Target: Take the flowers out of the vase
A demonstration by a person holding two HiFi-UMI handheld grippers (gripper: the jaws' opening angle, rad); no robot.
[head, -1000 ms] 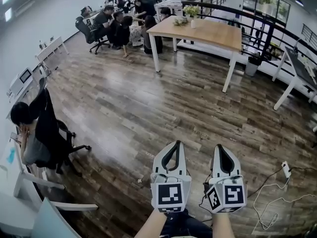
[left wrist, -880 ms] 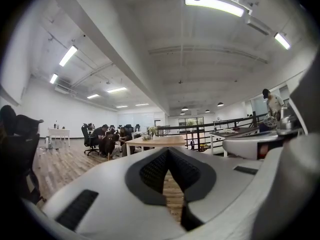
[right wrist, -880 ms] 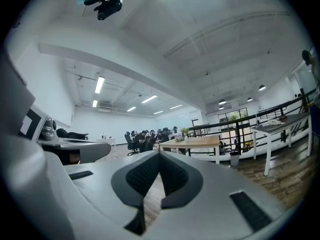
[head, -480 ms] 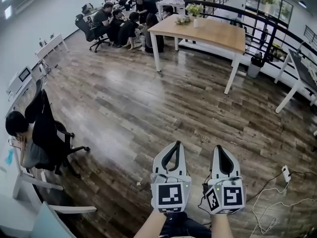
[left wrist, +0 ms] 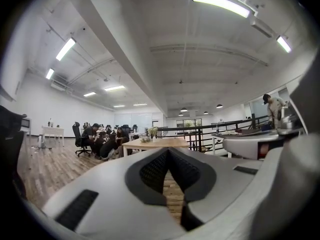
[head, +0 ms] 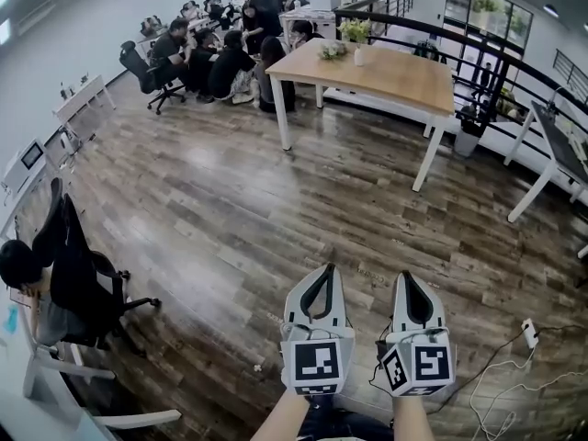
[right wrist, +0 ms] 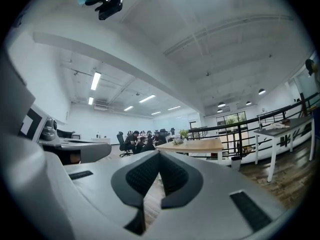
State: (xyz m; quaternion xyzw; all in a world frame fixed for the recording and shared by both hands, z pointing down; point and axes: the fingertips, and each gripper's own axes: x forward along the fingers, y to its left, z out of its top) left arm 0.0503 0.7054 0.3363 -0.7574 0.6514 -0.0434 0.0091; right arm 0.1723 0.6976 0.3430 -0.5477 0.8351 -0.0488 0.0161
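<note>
You hold both tools low and level in front of you, side by side over the wooden floor (head: 230,191), well apart from the table. Your left hand-held gripper (head: 322,278) has its jaws closed tip to tip; its own view shows the dark pads meeting at the front, with only floor boards visible through the slit behind them, and nothing is held. Your right hand-held gripper (head: 408,285) is the same: jaws pressed together at the tips and empty. Each carries its marker cube nearest you, and your forearms show at the bottom edge of the head view.

The flowers (head: 354,28) are in the vase (head: 359,56), a small white one that stands upright near the far left corner of the tabletop (head: 404,76). Just beside it, towards the left edge, lies a small pale cluster (head: 332,50), too small to make out. The tabletop is light wood on white legs, and both gripper views look straight at it across the room.

A group of people (head: 220,58) sits on chairs beyond the tabletop's left end. Another person (head: 37,288) sits in a black office chair (head: 92,288) at the left of the head view. A black railing (head: 478,58) runs behind the table. At the lower right a white power strip (head: 530,333) and its cable lie on the floor.
</note>
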